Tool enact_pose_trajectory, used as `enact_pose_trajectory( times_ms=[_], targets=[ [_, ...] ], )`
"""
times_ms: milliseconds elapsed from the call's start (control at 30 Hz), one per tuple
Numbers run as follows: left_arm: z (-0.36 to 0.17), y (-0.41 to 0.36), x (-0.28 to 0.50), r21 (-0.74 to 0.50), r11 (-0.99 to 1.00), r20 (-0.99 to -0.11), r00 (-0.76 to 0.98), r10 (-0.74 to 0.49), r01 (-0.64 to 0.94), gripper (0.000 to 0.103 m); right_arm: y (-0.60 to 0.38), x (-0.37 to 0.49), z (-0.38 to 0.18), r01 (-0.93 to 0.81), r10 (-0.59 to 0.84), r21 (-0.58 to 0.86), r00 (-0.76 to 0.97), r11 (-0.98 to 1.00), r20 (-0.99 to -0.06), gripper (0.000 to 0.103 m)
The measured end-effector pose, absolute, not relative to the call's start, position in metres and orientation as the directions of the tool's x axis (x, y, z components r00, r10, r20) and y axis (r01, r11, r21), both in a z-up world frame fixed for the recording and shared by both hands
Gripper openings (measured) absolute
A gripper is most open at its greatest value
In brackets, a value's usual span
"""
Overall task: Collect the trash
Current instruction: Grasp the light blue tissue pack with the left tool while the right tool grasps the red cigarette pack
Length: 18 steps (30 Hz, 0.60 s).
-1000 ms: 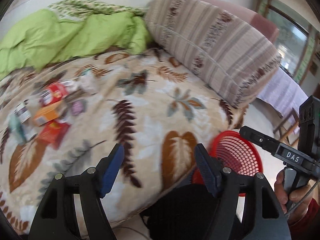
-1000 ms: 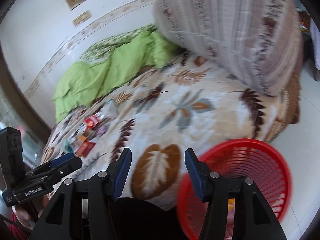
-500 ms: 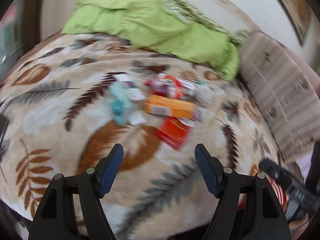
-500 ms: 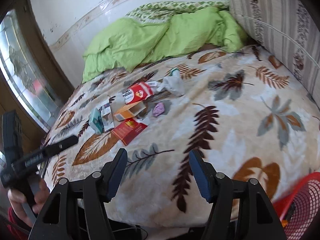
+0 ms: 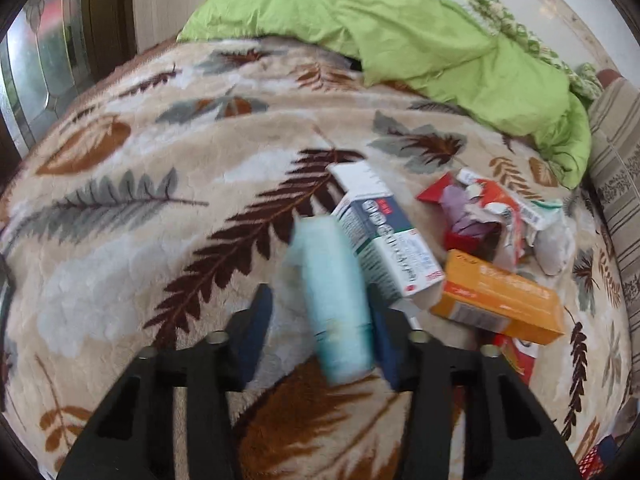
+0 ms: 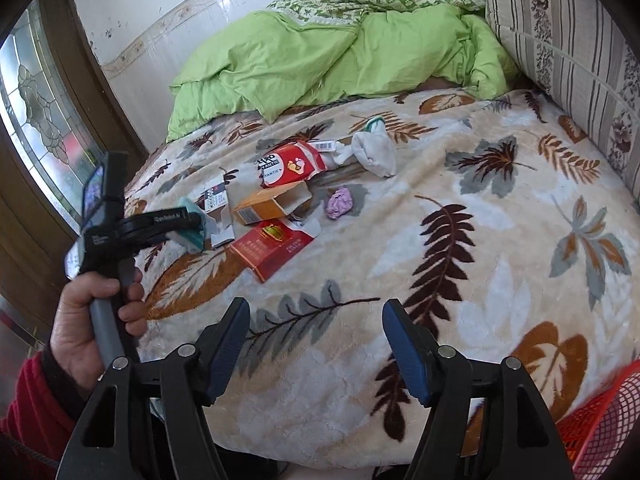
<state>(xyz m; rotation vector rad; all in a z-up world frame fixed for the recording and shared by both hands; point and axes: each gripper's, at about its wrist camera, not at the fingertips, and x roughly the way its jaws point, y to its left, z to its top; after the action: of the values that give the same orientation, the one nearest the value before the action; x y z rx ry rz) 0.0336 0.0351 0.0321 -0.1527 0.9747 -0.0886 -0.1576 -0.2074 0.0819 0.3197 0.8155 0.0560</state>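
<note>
Between the left claw (image 5: pixel 320 330) jaws now, a pale teal packet (image 5: pixel 334 300), previously well ahead; right claw (image 6: pixel 316 344) wide.

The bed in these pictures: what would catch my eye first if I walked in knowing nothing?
Probably the litter in the middle of the leaf-patterned blanket: an orange box, a red box, a red packet and a crumpled purple wad. The left gripper has its fingers open around a pale blue packet at the heap's edge. Behind it, a rumpled green quilt lies against the wall.
</note>
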Motion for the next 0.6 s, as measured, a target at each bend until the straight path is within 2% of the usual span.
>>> enact_pose_trajectory(
  times_ms=[33,233,400,600],
  targets=[
    [0.029,0.039,0.036,-0.182,0.983,-0.821,0.550,-0.154,0.004,0.027,-0.206,-0.152,0.081,0.071,0.194,0.328,0.683,0.942,-0.704,0.076],
    [0.031,0.056,0.031,-0.223,0.975,-0.803,0.567,-0.184,0.000,0.017,-0.179,-0.097,0.068,0.107,0.261,0.418,0.637,0.902,-0.725,0.083],
    [0.039,0.064,0.022,-0.214,0.977,-0.784,0.596,-0.174,0.003,0.015,-0.157,-0.050,0.052,0.191,0.203,0.381,0.594,0.904,-0.779,0.083],
    [0.038,0.077,0.020,-0.222,0.975,-0.784,0.595,-0.176,-0.004,0.015,-0.130,-0.007,0.031,0.285,0.037,0.205,0.500,0.936,-0.866,0.083]
  ],
)
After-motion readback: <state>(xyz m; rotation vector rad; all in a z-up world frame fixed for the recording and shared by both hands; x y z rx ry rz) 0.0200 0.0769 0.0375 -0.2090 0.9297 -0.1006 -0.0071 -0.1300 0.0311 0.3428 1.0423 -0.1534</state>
